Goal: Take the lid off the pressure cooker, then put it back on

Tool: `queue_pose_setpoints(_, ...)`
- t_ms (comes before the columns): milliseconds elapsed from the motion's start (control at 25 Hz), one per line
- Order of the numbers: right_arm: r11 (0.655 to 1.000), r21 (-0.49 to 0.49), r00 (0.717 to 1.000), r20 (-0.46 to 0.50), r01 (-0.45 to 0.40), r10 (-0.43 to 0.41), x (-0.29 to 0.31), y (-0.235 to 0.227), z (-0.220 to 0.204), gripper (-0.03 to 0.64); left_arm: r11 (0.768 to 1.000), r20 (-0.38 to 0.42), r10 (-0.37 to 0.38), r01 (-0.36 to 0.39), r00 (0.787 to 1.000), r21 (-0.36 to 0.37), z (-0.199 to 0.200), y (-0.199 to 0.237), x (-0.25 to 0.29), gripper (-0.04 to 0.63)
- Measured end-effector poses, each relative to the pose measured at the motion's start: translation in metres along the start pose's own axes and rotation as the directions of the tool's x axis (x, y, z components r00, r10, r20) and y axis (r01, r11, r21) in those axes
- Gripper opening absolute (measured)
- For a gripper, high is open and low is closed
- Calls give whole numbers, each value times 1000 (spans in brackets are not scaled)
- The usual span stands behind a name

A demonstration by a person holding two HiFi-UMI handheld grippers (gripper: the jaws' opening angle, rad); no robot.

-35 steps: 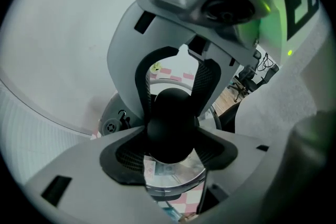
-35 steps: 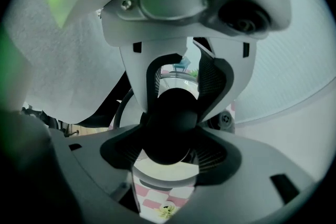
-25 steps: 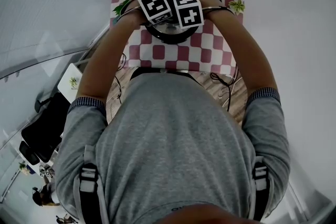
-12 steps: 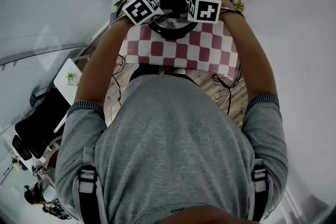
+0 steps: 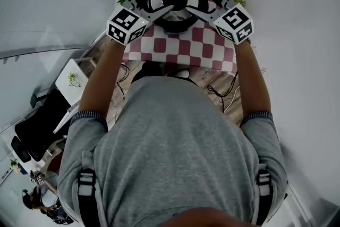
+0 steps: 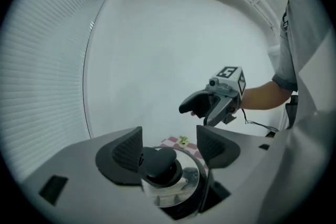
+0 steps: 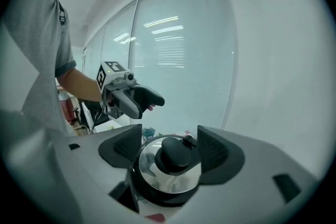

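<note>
— Where's the shiny steel lid (image 7: 175, 182)?
— On the black pressure cooker (image 5: 172, 26), toward twelve o'clock on the red-checked desk (image 5: 180, 50).
— Tools?
— The left tool (image 6: 169, 145) at nine, the right tool (image 7: 169, 145) at three (jaws just opened, spread, flanking the black knob (image 7: 176, 156), pinching nothing).

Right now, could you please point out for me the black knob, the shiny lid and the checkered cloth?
black knob (image 7: 173, 155): right gripper view, on top of its rounded cap.
shiny lid (image 7: 167, 182): right gripper view, on bare metal in front of the knob.
checkered cloth (image 5: 180, 50): head view, on bare squares near the person.
</note>
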State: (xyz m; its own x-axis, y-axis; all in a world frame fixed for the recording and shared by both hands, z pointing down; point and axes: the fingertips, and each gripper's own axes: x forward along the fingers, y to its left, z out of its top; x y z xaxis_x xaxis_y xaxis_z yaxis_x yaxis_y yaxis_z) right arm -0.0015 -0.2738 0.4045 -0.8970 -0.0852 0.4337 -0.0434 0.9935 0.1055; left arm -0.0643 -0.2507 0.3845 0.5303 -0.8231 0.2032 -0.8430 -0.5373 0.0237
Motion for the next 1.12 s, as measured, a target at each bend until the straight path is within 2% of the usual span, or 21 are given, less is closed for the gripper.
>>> queue_pose_setpoints(120, 996, 55, 993, 93, 74, -79, -23, 11, 4, 334, 999, 102, 39, -39, 994, 0, 14, -14, -17, 347)
queue_pose_setpoints(240, 986, 109, 974, 175, 122, -140, -42, 24, 13, 315, 997, 162, 78, -78, 984, -8, 20, -30, -32, 345)
queue_pose_setpoints(320, 983, 121, 962, 222, 137, -161, -51, 37, 19, 262, 996, 184, 91, -91, 979, -8, 20, -43, -41, 344)
queue_pose_setpoints(360, 983, 116, 957, 239, 142, -166, -54, 44, 21, 229, 996, 194, 90, -91, 977, -1, 20, -51, -44, 331)
queue_pose_setpoints(440, 984, 91, 952, 254, 151, -169, -58, 60, 24, 219, 996, 215, 85, -90, 973, 14, 20, -66, -50, 261)
queue_pose_setpoints(480, 986, 76, 952, 257, 151, -166, -59, 68, 26, 210, 996, 225, 87, -92, 971, 16, 19, -71, -53, 255)
queue_pose_setpoints(600, 989, 55, 949, 280, 138, -147, -63, 93, 28, 181, 994, 244, 108, -113, 964, 7, 18, -84, -62, 176)
queue_pose_setpoints(680, 989, 52, 942, 302, 136, -145, -66, 103, 31, 167, 992, 263, 125, -129, 957, -2, 18, -89, -67, 75)
queue_pose_setpoints(720, 989, 57, 936, 319, 139, -150, -68, 107, 34, 161, 991, 272, 133, -137, 953, -5, 19, -91, -69, 51)
queue_pose_setpoints(800, 987, 70, 924, 348, 144, -160, -73, 111, 38, 141, 988, 283, 147, -152, 948, -4, 20, -96, -74, 41)
queue_pose_setpoints(920, 987, 65, 928, 337, 144, -157, -82, 115, 29, 107, 986, 287, 161, -167, 944, -3, 19, -104, -78, 20)
queue_pose_setpoints(1040, 987, 57, 929, 333, 152, -163, -88, 117, 26, 83, 988, 284, 147, -152, 947, -3, 17, -111, -80, 17)
queue_pose_setpoints(1120, 984, 57, 920, 347, 171, -180, -92, 117, 31, 40, 990, 282, 137, -144, 950, 6, 17, -115, -81, 17)
